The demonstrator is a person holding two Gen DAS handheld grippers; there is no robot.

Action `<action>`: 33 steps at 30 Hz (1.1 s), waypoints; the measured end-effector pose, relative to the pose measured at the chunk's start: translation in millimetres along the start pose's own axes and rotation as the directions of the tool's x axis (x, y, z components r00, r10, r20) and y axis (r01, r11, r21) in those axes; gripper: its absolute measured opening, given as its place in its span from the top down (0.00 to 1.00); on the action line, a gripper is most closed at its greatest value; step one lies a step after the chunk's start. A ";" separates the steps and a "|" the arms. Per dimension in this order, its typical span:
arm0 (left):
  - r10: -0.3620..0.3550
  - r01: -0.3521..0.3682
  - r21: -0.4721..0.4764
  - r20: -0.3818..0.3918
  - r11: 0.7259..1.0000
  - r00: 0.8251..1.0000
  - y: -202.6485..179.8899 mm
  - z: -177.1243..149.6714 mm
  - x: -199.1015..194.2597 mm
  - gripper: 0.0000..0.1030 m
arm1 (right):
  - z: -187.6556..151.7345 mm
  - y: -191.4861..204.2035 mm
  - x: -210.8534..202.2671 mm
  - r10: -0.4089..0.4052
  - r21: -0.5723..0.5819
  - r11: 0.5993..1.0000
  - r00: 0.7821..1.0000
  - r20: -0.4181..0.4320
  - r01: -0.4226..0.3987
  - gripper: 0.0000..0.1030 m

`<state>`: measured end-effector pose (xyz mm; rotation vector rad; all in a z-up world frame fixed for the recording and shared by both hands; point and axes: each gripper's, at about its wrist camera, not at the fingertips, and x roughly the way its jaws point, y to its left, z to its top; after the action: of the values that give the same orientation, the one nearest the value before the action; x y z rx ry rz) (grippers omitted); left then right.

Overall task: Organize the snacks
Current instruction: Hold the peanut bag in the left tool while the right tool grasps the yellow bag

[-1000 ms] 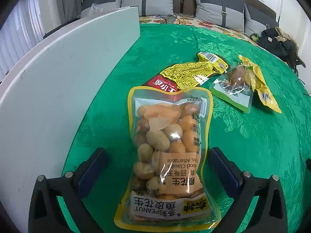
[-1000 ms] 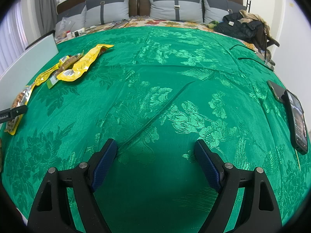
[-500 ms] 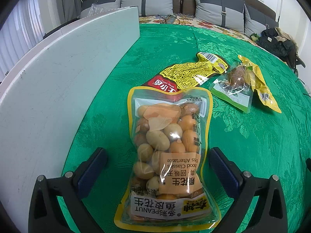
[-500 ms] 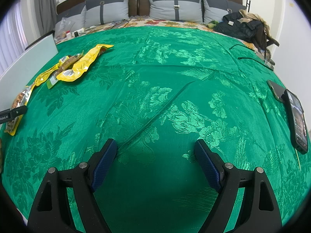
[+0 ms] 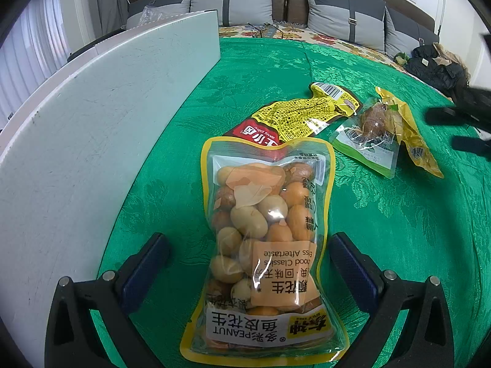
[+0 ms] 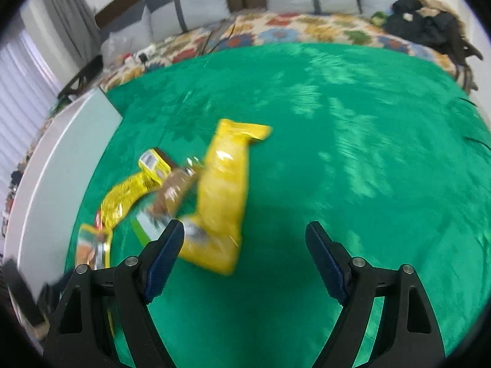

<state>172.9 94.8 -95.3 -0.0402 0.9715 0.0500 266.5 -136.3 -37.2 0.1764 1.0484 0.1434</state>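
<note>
A clear peanut bag with a yellow border [image 5: 264, 245] lies on the green cloth between the open fingers of my left gripper [image 5: 248, 263], which does not touch it. Beyond it lie a yellow-and-red packet [image 5: 294, 116], a green-edged clear packet [image 5: 368, 135] and a yellow packet [image 5: 408, 132]. My right gripper [image 6: 245, 248] is open and empty, hovering close to the yellow packet [image 6: 224, 190], with the green-edged packet [image 6: 165, 196] and the yellow-and-red packet [image 6: 129, 196] to its left. This view is motion-blurred. The right gripper also shows as a dark blur at the left wrist view's right edge [image 5: 463, 116].
A white board [image 5: 76, 141] stands along the left side of the cloth, also in the right wrist view [image 6: 58, 165]. Grey cushions [image 5: 343, 9] and a floral sheet lie at the back. Dark clothes [image 6: 429, 24] are piled at the back right.
My right gripper has swung left and forward across the bed and now hovers by the yellow packet, entering the left wrist view. My left gripper and the peanut bag have not moved.
</note>
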 end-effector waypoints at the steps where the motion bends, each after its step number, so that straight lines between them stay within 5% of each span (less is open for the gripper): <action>1: 0.000 0.000 0.000 0.000 1.000 1.000 0.0 0.0 0.0 0.00 | 3.1 4.9 9.8 0.003 0.018 1.000 1.000 -0.006 -0.002 0.18; 10: 0.000 0.000 0.000 0.001 1.000 1.000 0.4 -0.3 0.1 0.00 | 5.3 14.7 42.8 -0.049 0.045 0.998 0.998 -0.048 0.051 0.24; 13: -0.001 0.001 0.001 0.001 1.000 1.000 0.0 -0.1 -0.6 0.00 | 3.8 12.7 37.9 -0.056 0.009 0.998 0.997 -0.054 0.057 0.64; 20: -0.001 0.001 0.001 0.001 1.000 1.000 0.0 -0.5 -0.5 0.00 | -21.3 0.4 12.4 0.007 -0.091 0.996 0.991 -0.132 -0.019 0.66; 25: -0.001 0.001 0.001 0.001 1.000 1.000 0.2 -0.3 -0.5 0.00 | -69.6 -19.4 -21.2 0.079 -0.137 0.985 0.978 -0.195 -0.107 0.66; 30: -0.001 0.001 0.001 0.001 1.000 1.000 0.5 -0.3 -0.2 0.00 | -98.4 -37.3 -35.9 0.045 -0.159 0.984 0.979 -0.199 -0.077 0.64; 33: -0.002 0.002 0.002 0.001 1.000 1.000 0.6 -0.3 -0.1 0.00 | -96.7 -39.7 -39.0 -0.001 -0.148 0.989 0.986 -0.165 -0.023 0.41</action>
<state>172.5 95.4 -95.4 -0.0397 0.9703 0.0475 164.4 -175.5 -59.7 0.0345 1.1966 0.2491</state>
